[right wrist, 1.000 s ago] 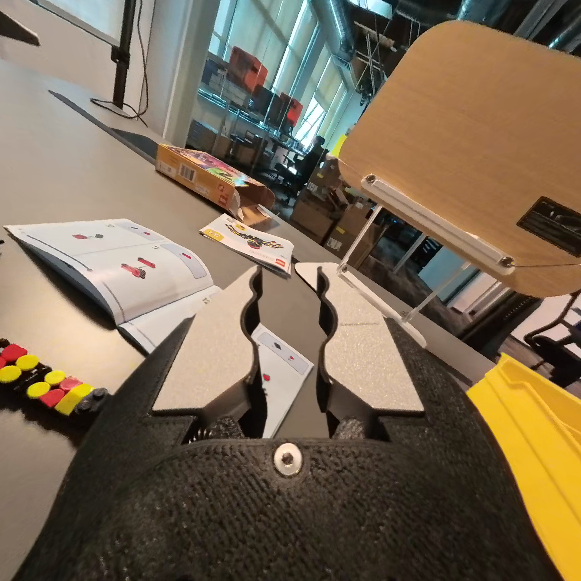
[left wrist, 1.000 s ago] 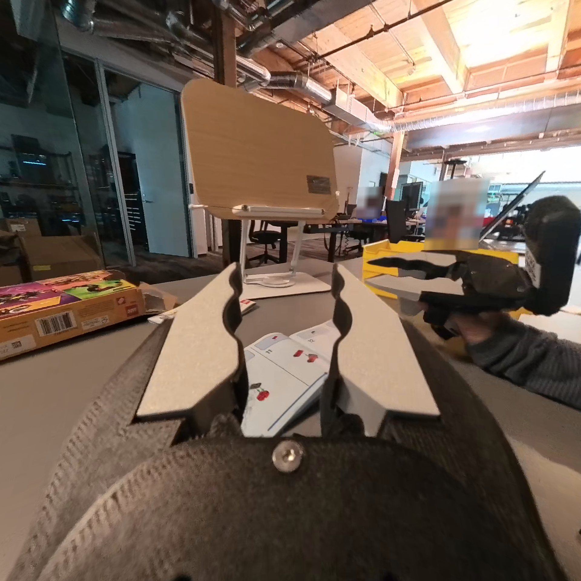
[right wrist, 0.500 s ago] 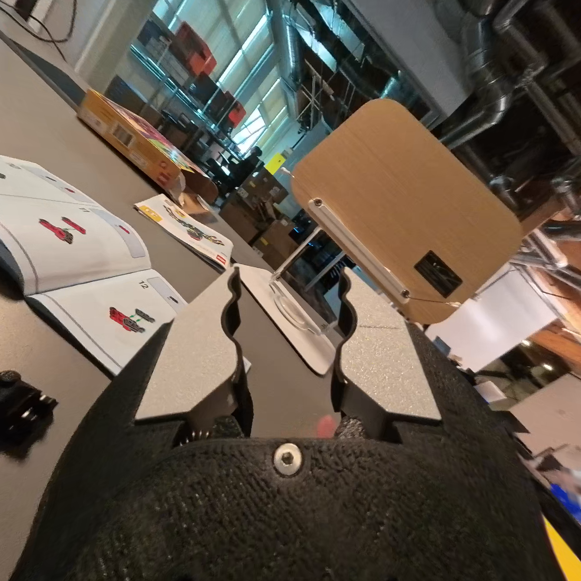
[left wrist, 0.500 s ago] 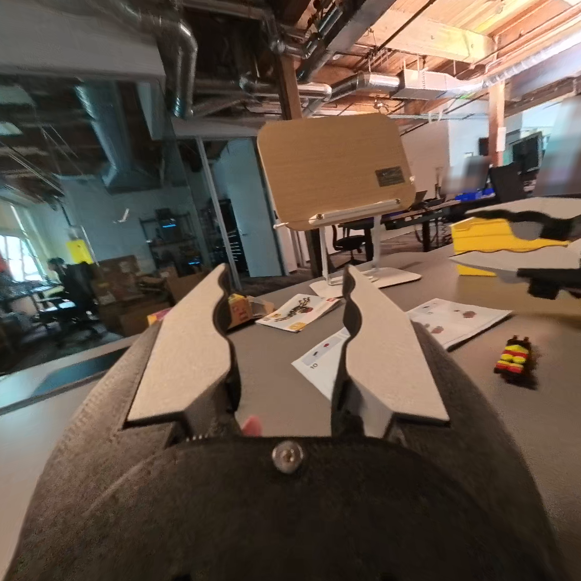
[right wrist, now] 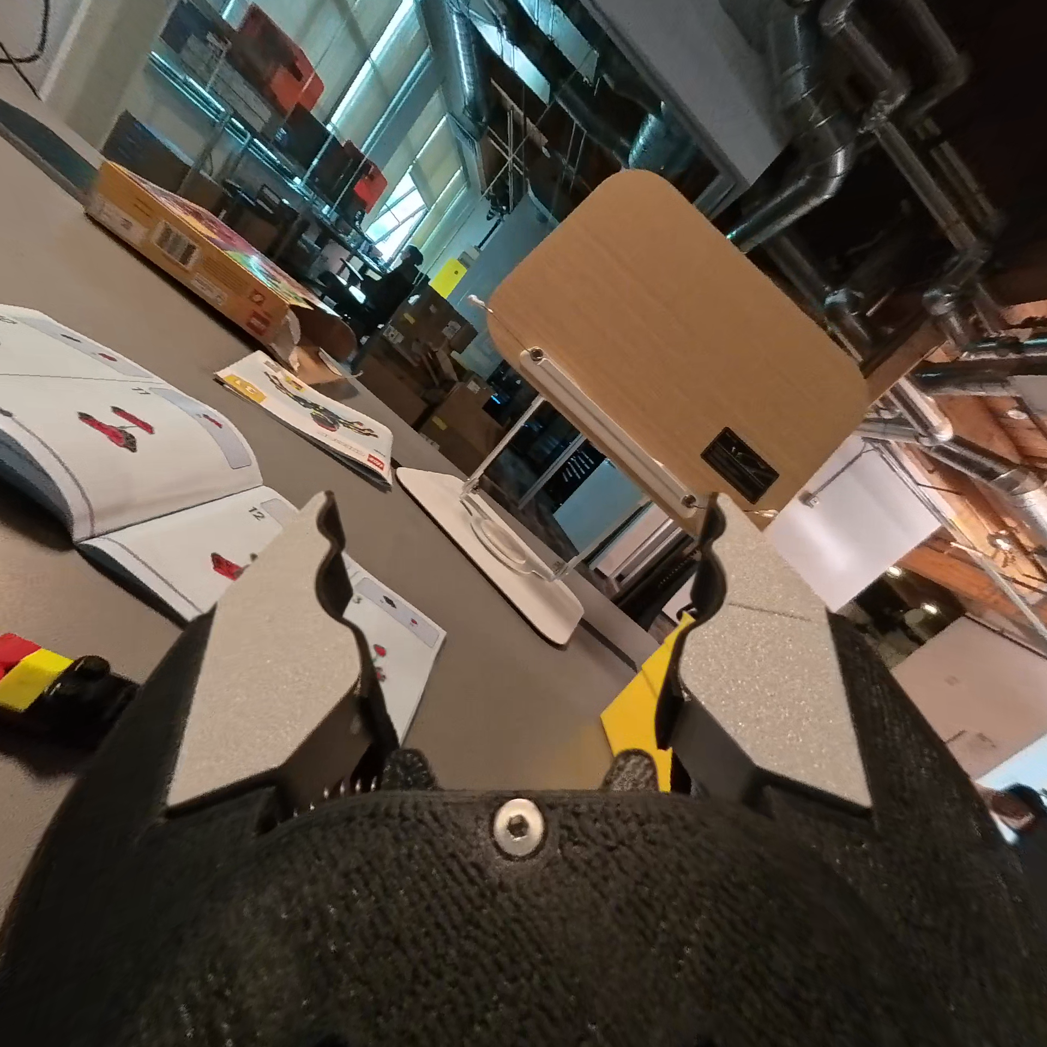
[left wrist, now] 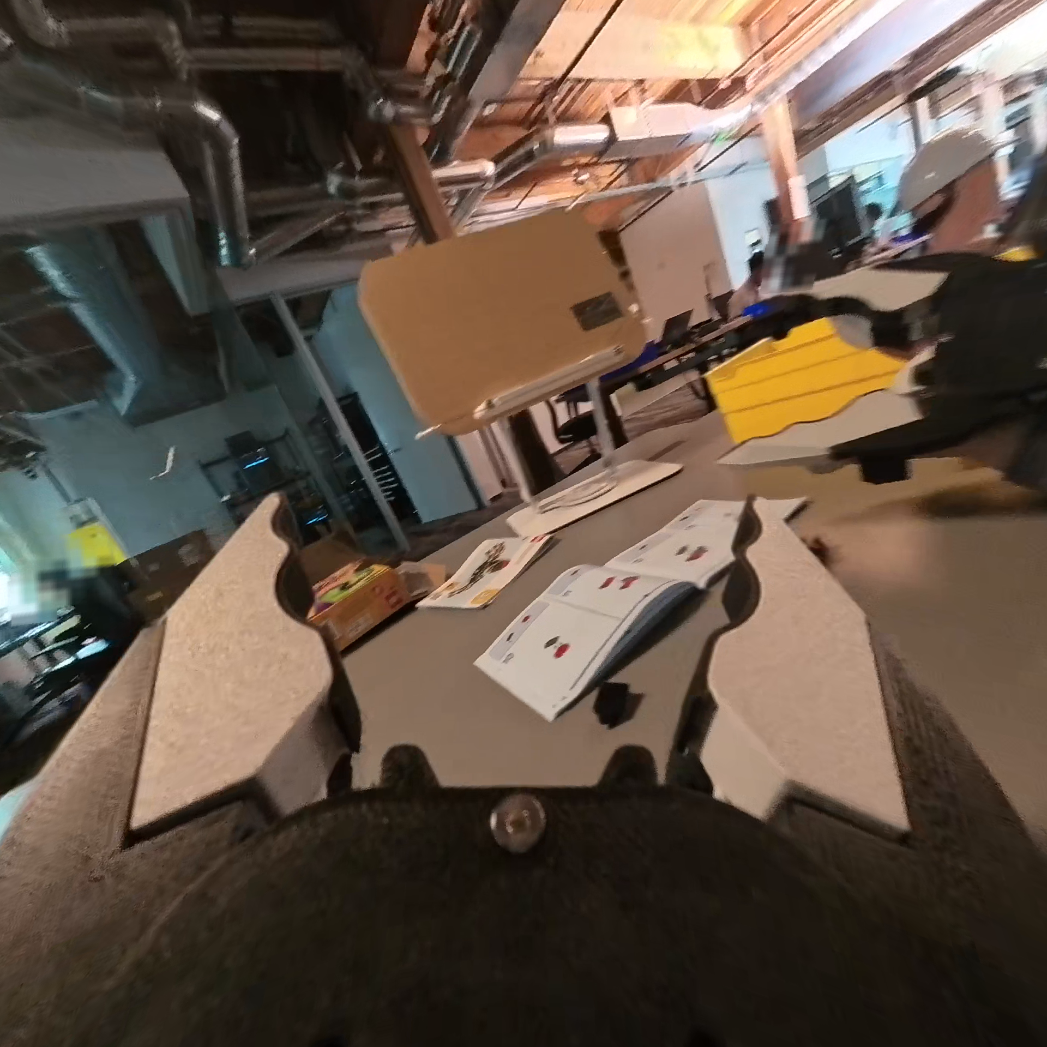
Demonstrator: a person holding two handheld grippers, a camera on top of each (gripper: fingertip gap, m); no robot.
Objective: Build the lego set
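My left gripper (left wrist: 515,501) is open wide and empty, held above the grey table (left wrist: 430,697). Below it lie an open instruction booklet (left wrist: 612,612) and a small black lego piece (left wrist: 614,702) at the booklet's near corner. My right gripper (right wrist: 519,501) is open wide and empty, low over the table. It also shows blurred in the left wrist view (left wrist: 884,385), at the right. A red, yellow and black lego build (right wrist: 34,680) sits on the table to its left, beside the open booklet (right wrist: 113,430).
A wooden book stand (right wrist: 668,351) on a white base (right wrist: 510,561) stands at the back. A yellow bin (left wrist: 793,374) is at the right. A second booklet (right wrist: 317,413) and the orange lego box (right wrist: 187,249) lie at the far left. From the left gripper's tips to the small black lego piece (left wrist: 614,702) is close to 12 cm.
Both grippers have opened much wider. The left view has swung and tilted, so the booklet and a black piece now sit between its fingers. The right gripper has dropped lower.
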